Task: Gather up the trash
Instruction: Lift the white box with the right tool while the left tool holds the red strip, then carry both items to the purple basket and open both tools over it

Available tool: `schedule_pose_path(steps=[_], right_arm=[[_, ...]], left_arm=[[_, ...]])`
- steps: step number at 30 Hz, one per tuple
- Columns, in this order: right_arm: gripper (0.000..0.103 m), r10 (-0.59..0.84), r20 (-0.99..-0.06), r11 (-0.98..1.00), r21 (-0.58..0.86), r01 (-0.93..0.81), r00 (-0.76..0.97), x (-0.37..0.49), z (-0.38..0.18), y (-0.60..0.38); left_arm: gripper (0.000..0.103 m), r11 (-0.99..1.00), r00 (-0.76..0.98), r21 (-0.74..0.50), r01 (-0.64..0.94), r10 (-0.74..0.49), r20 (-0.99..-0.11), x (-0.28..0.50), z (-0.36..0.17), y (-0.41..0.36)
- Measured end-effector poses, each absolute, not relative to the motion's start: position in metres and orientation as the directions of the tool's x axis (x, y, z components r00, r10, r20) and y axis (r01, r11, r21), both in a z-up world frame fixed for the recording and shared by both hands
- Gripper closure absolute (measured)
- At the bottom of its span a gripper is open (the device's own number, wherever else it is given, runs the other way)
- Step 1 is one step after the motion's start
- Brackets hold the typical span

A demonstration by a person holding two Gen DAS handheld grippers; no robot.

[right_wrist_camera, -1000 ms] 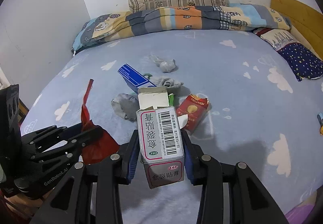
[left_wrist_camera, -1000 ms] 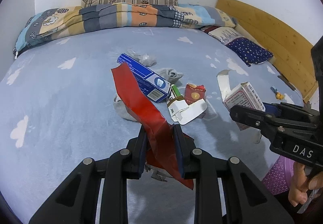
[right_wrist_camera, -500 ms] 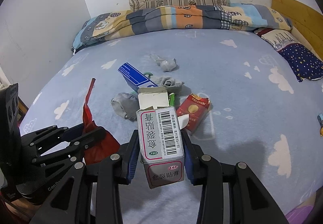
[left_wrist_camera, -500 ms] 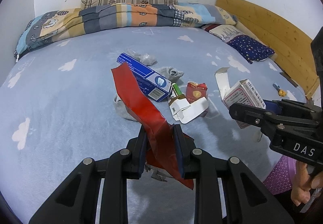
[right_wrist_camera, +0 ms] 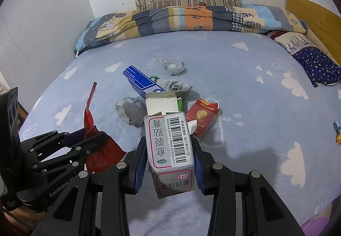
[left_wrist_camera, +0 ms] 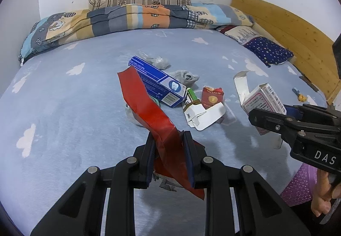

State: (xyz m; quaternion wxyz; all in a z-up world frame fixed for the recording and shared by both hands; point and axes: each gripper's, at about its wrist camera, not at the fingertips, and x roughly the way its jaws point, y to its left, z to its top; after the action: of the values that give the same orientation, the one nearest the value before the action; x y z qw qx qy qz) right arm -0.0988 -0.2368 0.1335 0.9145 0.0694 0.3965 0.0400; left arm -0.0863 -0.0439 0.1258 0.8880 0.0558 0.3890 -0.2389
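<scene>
Grip status is recorded first: the left gripper (left_wrist_camera: pixel 169 146) is clamped on a red plastic wrapper (left_wrist_camera: pixel 149 112), which runs up toward 11 o'clock in its own view and hangs loose below the jaws. The right gripper (right_wrist_camera: pixel 170 159) is closed on a white medicine carton (right_wrist_camera: pixel 168 140), flap open at the far end, barcode face up; the pads are seen pressing both side walls. Both items are held clear of the bed sheet (left_wrist_camera: pixel 64 108).

Beyond the grippers, at 12 o'clock in the right wrist view, uncollected trash is noted in one cluster: a grey sock (right_wrist_camera: pixel 132 110), a red cigarette pack (right_wrist_camera: pixel 202 118), a blue toothpaste box (right_wrist_camera: pixel 140 82), a second sock (right_wrist_camera: pixel 177 85) and a crumpled clear wrapper (right_wrist_camera: pixel 174 67) farthest out. No bin is visible in either view.

Judgement: carry-off is the step in hand. Both loads should be delivered before further picking. The wrapper is limp and could slip or snag; steady clamping pressure is advised. The carton is thin card, so extra squeeze is not advised.
</scene>
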Motion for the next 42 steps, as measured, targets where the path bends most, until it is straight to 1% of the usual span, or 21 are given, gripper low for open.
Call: schedule_pose_path(steps=[12, 17, 24, 29, 33, 36, 39, 42], right_arm=[[0.061, 0.101, -0.708, 0.993, 0.119, -0.023, 0.699, -0.101, 0.137, -0.233], [0.061, 0.11, -0.701, 0.989, 0.151, -0.004, 0.705, -0.104, 0.142, -0.24], [0.061, 0.117, -0.656, 0.967, 0.247, 0.066, 0.746, -0.143, 0.163, -0.278], [0.061, 0.093, -0.645, 0.934, 0.321, 0.158, 0.758, -0.198, 0.166, -0.326], [0.061, 0.005, -0.641, 0.901, 0.336, 0.275, 0.768, -0.26, 0.171, -0.377], [0.061, -0.074, -0.643, 0.85, 0.359, 0.386, 0.762, -0.313, 0.171, -0.422], [0.061, -0.127, -0.652, 0.79, 0.389, 0.474, 0.747, -0.357, 0.164, -0.458], [0.061, -0.178, -0.671, 0.734, 0.397, 0.551, 0.72, -0.396, 0.154, -0.487]], left_arm=[[0.079, 0.881, 0.6, -0.067, 0.469, -0.374, -0.707, -0.087, 0.128, -0.044], [0.079, 0.859, 0.598, -0.091, 0.504, -0.423, -0.681, -0.092, 0.137, -0.047], [0.079, 0.776, 0.545, -0.139, 0.616, -0.546, -0.636, -0.117, 0.152, -0.07], [0.079, 0.673, 0.434, -0.186, 0.716, -0.638, -0.636, -0.142, 0.153, -0.111], [0.079, 0.575, 0.343, -0.201, 0.794, -0.695, -0.632, -0.17, 0.161, -0.159], [0.079, 0.479, 0.268, -0.186, 0.858, -0.726, -0.633, -0.2, 0.17, -0.203], [0.079, 0.367, 0.155, -0.22, 0.904, -0.759, -0.633, -0.228, 0.18, -0.25], [0.079, 0.257, 0.059, -0.218, 0.941, -0.762, -0.645, -0.259, 0.185, -0.29]])
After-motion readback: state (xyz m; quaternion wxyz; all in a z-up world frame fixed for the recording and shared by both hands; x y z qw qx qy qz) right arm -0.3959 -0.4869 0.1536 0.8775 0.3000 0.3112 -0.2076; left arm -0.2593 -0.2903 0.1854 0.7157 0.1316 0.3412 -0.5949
